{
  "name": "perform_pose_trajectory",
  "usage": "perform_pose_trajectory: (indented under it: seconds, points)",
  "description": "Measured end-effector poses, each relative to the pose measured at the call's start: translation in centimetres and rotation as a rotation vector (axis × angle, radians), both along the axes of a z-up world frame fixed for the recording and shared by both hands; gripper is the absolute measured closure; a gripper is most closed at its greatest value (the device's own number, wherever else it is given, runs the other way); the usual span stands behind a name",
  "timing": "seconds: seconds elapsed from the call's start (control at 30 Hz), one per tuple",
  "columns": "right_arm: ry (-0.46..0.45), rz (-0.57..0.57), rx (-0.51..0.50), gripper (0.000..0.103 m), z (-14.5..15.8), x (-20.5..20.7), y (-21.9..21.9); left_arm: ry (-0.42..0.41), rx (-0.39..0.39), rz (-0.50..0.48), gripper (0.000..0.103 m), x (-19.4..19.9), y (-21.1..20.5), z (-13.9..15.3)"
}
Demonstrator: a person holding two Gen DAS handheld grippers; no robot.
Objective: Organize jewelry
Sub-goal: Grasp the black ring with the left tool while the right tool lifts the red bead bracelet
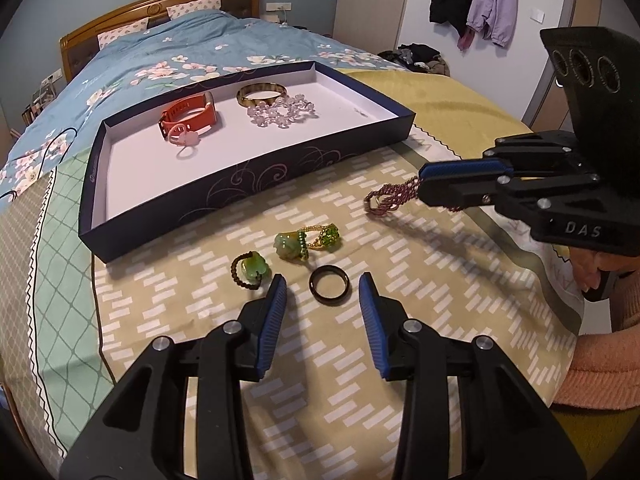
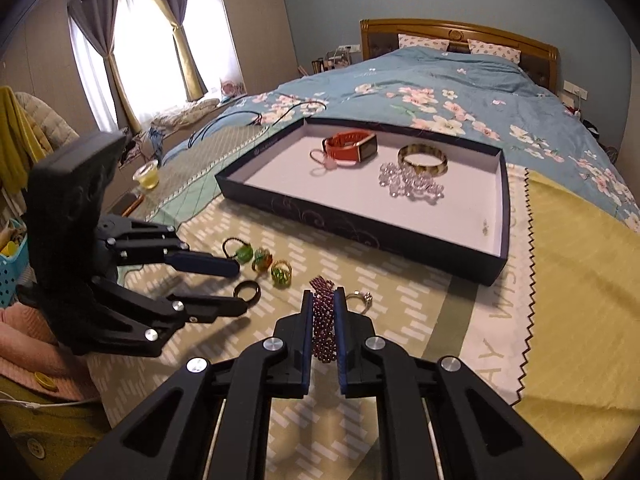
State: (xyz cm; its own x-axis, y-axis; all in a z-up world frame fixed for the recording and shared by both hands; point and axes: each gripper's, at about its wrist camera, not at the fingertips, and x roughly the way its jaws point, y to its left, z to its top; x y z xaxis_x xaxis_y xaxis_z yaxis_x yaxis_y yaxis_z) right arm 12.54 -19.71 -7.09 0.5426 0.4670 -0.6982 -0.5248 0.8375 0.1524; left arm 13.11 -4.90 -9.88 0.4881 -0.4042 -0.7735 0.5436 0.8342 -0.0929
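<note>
My left gripper (image 1: 323, 282) is open and low over the patterned cloth, with a black ring (image 1: 330, 283) lying loose between its fingertips. A purple bead bracelet (image 2: 323, 320) is clamped in my shut right gripper (image 2: 323, 293) and trails onto the cloth (image 1: 384, 198). A gold ring (image 2: 360, 300) lies just right of it. Ahead of the black ring lie a jade charm on a dark cord (image 1: 250, 270), a jade pendant (image 1: 290, 246) and a green crystal ring (image 1: 330, 236). The navy tray (image 1: 240, 184) holds an orange watch (image 1: 188, 116), an amber bangle (image 1: 262, 94) and clear beads (image 1: 282, 114).
Everything sits on a bed with a blue floral quilt (image 2: 460, 80). A yellow cloth (image 2: 580, 280) lies to the right of the tray. A person's pink sleeve (image 1: 600, 368) is at the near edge. A cup of yellow liquid (image 2: 147, 174) stands beyond the bed's left side.
</note>
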Motion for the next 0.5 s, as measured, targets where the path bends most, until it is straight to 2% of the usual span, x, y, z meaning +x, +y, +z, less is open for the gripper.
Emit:
perform_pose_trajectory:
  seconds: [0.13, 0.2, 0.5]
  points:
    - [-0.015, -0.008, 0.012, 0.095, 0.5, 0.0, -0.1, 0.003, 0.006, 0.001, 0.070, 0.1, -0.3, -0.1]
    - [-0.019, -0.011, 0.015, 0.095, 0.6, 0.1, -0.2, 0.001, 0.013, 0.004, 0.081, 0.2, -0.5, -0.1]
    - [-0.041, -0.012, 0.026, 0.095, 1.4, 0.5, -0.3, -0.004, 0.004, 0.012, 0.081, 0.1, -0.4, 0.0]
